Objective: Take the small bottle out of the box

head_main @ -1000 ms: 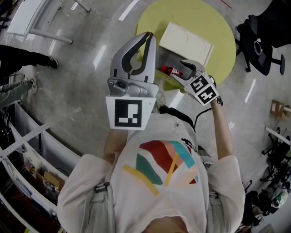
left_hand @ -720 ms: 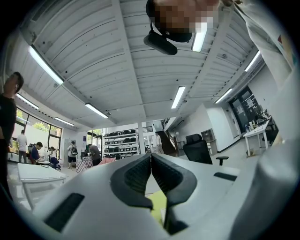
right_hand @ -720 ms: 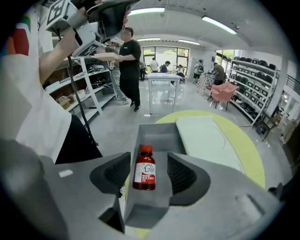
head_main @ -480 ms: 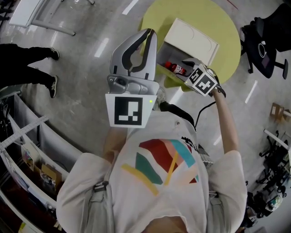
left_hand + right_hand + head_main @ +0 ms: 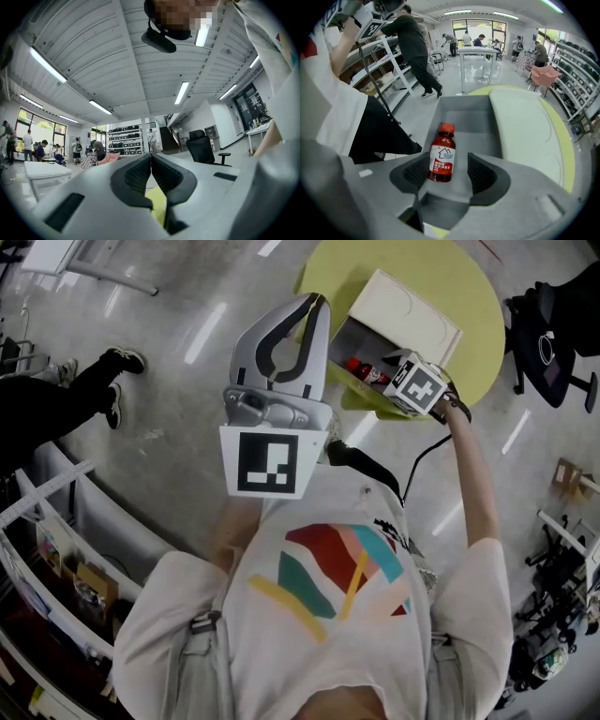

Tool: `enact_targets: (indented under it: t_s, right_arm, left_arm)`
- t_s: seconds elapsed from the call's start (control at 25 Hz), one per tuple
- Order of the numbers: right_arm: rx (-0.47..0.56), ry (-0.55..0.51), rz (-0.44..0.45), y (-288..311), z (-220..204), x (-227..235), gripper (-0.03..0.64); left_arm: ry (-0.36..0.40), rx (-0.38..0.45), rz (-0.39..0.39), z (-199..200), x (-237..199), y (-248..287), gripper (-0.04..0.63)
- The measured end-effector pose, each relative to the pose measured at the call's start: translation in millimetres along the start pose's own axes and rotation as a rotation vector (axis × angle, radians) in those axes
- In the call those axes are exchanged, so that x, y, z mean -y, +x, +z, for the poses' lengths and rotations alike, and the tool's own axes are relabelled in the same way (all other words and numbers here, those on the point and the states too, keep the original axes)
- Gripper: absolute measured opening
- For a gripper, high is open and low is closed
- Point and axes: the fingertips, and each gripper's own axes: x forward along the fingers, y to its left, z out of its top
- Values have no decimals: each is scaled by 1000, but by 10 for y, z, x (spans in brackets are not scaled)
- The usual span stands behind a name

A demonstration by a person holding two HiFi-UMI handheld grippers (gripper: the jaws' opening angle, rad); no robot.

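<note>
Tongs in two hands, seen from the person's head and from each tool. Nearest the body, the left tongs (image 5: 151, 158) are held up high with their pads pressed together and nothing between them.

Farther out, the right tongs (image 5: 449, 164) reach into the box (image 5: 461, 117) with the pads spread wide. The small bottle (image 5: 442, 154) lies between them on the grey floor of the box, its red cap (image 5: 447, 127) pointing away. The right pad stands clear of it, and the left pad is just beside it.

The bottle looks light and rigid. Its smooth, round, dark red body would likely slip or roll under a poor pinch. The best hold is probably across the middle of the body, on the white label (image 5: 442, 157), not on the narrow cap.

Only the right gripper view shows this gap and the label. In the head view a marker cube (image 5: 415, 388) covers those pads, but that view alone shows the whole layout: the box with its white lid (image 5: 408, 315) thrown open, near the edge of a round yellow-green tabletop (image 5: 473, 277). The left gripper view shows only ceiling lights and a distant room beyond its own pads.
</note>
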Motion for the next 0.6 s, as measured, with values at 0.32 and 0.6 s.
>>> enact_targets:
  t_s: [0.32, 0.6]
  right_arm:
    - [-114, -15, 86, 109, 2, 31, 263]
    - [-225, -205, 21, 267, 5, 1, 241]
  left_arm:
    - [-18, -13, 33, -93, -124, -87, 17]
    - [-22, -13, 50, -111, -174, -142, 17]
